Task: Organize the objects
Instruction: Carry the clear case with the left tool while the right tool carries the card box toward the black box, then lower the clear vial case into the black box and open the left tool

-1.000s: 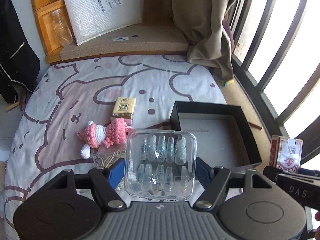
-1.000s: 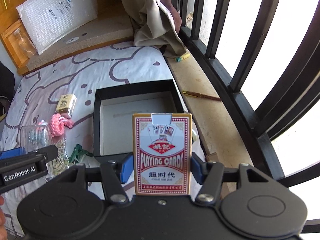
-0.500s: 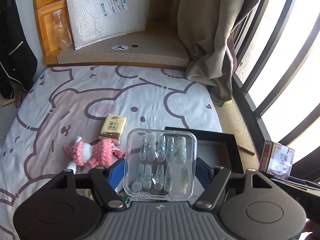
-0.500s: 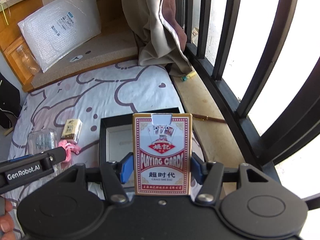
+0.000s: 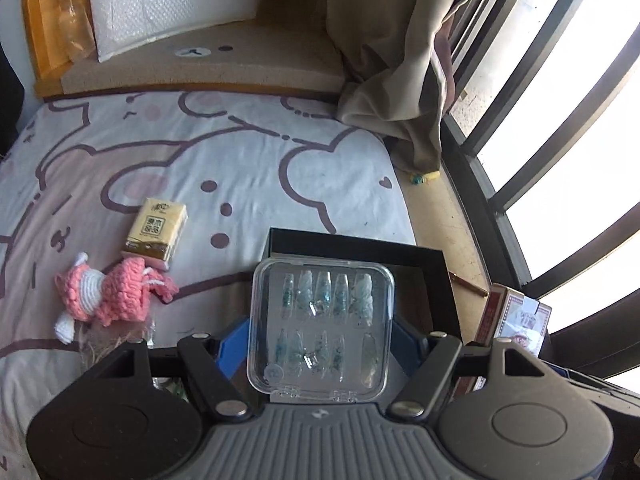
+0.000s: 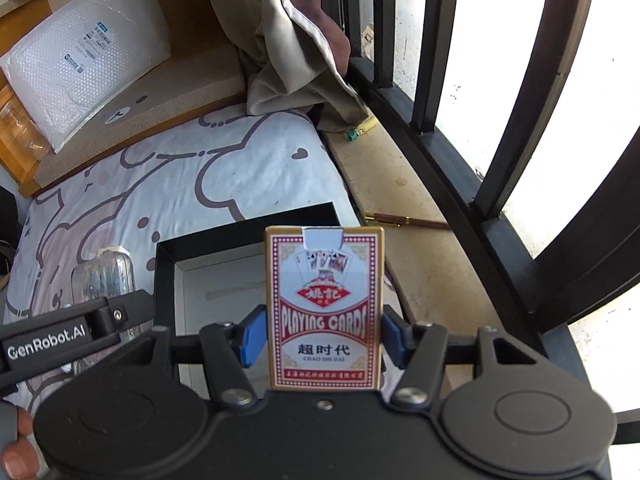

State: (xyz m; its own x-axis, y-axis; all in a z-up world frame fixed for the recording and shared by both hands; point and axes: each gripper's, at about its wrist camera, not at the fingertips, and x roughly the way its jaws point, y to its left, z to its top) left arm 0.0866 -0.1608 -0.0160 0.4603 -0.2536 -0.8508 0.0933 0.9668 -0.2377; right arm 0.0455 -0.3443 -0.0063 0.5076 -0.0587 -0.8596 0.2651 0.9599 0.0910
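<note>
Clear hard-plastic nail case (image 5: 320,326) sits clamped between the left tool's (image 5: 320,344) blue pads, held by its side edges, upright, hanging over the near left part of the black box (image 5: 356,246). Looks light and stiff but slick and a bit brittle; grip on the flat sides is right, squeeze gently or the lid may pop. Ten press-on nails inside, two rows of five.

Right tool (image 6: 324,340) grips one deck of playing cards (image 6: 324,308) by its long edges, upright, over the same black box (image 6: 244,236) on the bed (image 6: 224,160). Cardboard pack: light, fairly rigid, matte, low slip risk; sides could dent if crushed.

One black box, open, seemingly empty from the right view. Left on the bed: one pink crochet doll (image 5: 108,296), one yellow tissue pack (image 5: 154,232), a bag of rubber bands (image 5: 100,340) partly hidden.

Likely step: lowering both items into the box.
</note>
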